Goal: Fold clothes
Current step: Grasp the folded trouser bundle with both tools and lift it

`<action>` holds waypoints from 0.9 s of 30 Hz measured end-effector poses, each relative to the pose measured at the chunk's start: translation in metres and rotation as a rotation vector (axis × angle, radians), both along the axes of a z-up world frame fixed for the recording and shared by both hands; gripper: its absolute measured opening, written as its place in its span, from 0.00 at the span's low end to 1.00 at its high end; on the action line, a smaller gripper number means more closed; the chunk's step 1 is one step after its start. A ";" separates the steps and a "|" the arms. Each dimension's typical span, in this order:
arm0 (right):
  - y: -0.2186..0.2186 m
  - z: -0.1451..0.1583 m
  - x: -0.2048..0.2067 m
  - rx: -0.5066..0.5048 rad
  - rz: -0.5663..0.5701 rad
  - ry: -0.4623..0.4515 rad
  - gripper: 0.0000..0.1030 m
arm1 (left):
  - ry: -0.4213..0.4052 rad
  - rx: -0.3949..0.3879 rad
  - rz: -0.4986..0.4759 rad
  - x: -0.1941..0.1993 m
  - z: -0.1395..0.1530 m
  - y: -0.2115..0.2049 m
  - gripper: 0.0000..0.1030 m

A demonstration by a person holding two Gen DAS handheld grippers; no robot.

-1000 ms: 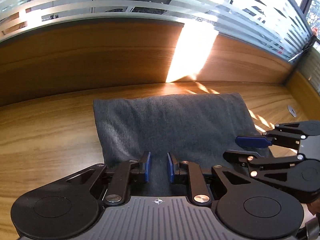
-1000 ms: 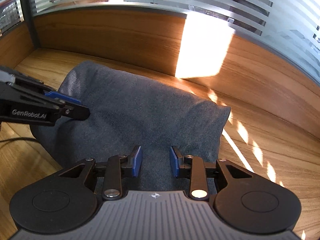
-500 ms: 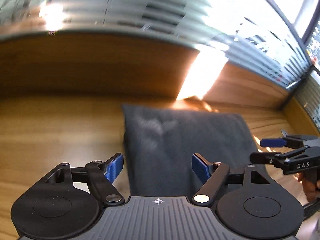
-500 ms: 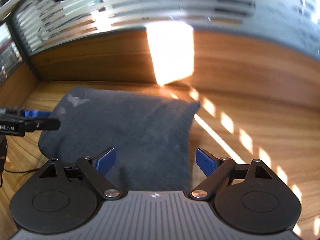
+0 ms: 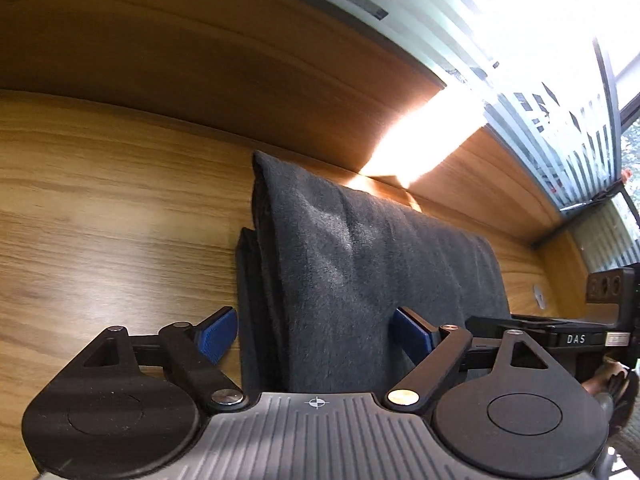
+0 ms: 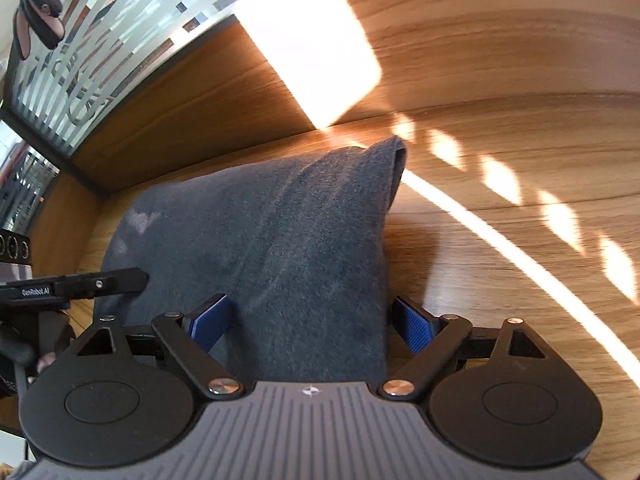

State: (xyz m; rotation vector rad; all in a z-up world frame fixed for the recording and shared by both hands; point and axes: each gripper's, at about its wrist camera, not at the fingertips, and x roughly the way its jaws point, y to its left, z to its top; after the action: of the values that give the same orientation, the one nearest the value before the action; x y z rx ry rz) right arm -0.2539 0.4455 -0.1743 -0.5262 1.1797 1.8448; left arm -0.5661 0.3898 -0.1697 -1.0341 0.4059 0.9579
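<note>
Two grippers are in my views: the left gripper has its fingers wide and still opening, straddling the left edge of the folded dark grey garment, pads clear of the cloth. My right gripper stands wide at the garment's right edge, one blue pad over the fabric and the other over bare wood, gripping nothing. The garment lies flat on the wooden desk, near the back panel.
</note>
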 end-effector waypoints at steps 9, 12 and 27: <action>0.007 -0.002 -0.016 -0.001 -0.001 0.021 0.82 | 0.010 0.021 -0.054 0.022 0.000 0.007 0.91; 0.004 -0.001 -0.012 -0.012 -0.041 0.042 0.70 | 0.034 0.018 -0.057 0.023 0.004 0.005 0.75; -0.083 0.064 -0.015 0.046 -0.185 0.022 0.41 | 0.129 0.087 -0.186 0.050 0.082 -0.054 0.55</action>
State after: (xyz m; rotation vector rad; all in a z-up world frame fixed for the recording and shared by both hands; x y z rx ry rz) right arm -0.2694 0.3626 -0.1102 -0.3589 1.1574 1.7184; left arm -0.5163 0.3361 -0.0876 -0.8427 0.5530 0.8702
